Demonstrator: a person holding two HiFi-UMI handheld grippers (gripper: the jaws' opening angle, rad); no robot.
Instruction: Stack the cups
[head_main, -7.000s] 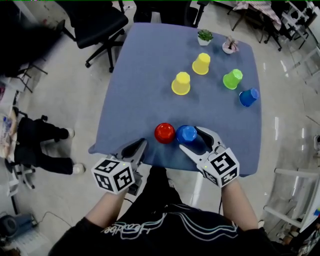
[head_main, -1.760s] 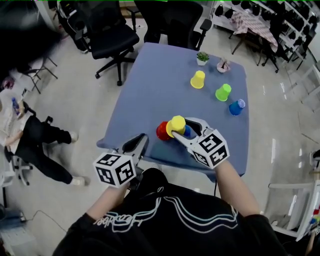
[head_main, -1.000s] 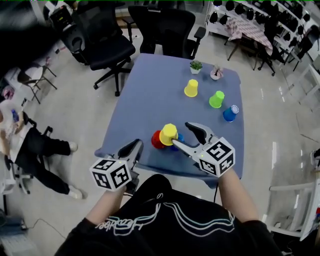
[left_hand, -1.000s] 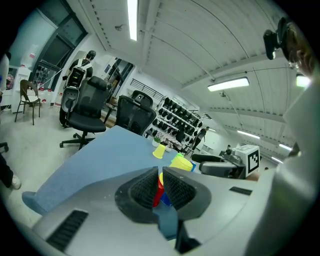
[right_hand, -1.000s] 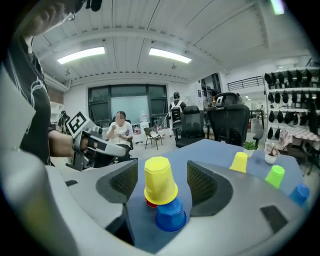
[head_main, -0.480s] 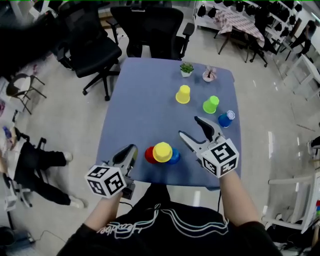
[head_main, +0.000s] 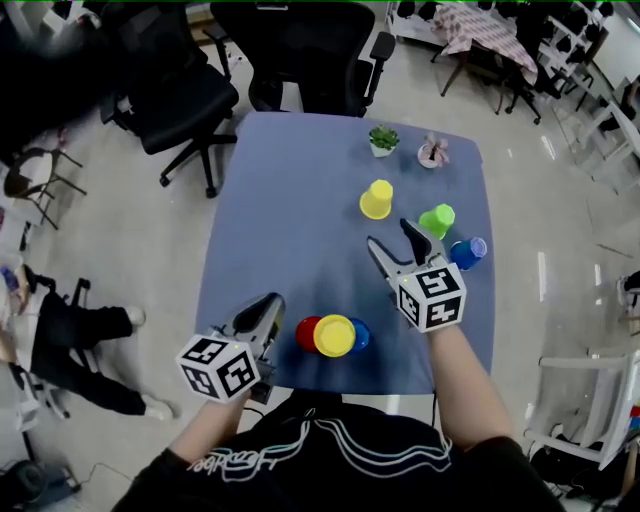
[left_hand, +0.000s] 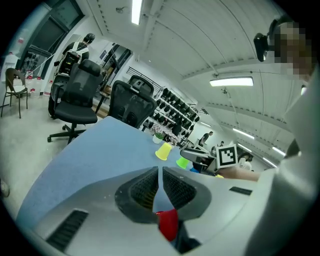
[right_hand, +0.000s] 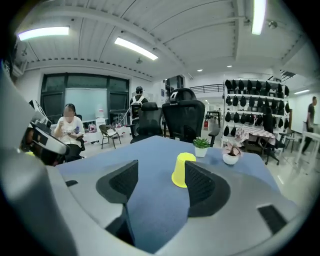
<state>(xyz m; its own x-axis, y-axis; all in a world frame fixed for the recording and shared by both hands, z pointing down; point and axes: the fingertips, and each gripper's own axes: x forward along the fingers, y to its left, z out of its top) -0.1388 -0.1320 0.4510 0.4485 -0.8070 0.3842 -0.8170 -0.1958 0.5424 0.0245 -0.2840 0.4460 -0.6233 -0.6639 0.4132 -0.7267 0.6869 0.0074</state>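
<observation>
yellow cup (head_main: 377, 199) just beyond right gripper (head_main: 388, 234), apart

The stacked yellow cup (head_main: 333, 335) covered most of the blue cup (head_main: 360, 337), leaving only a sliver at its right, and overlapped the red cup (head_main: 305, 333) at its left. Well beyond the stacked yellow cup, in the left gripper view, the right gripper (left_hand: 189, 155) hid part of the green cup (left_hand: 182, 162), and the far blue cup (left_hand: 193, 169) showed only as a tiny sliver
</observation>
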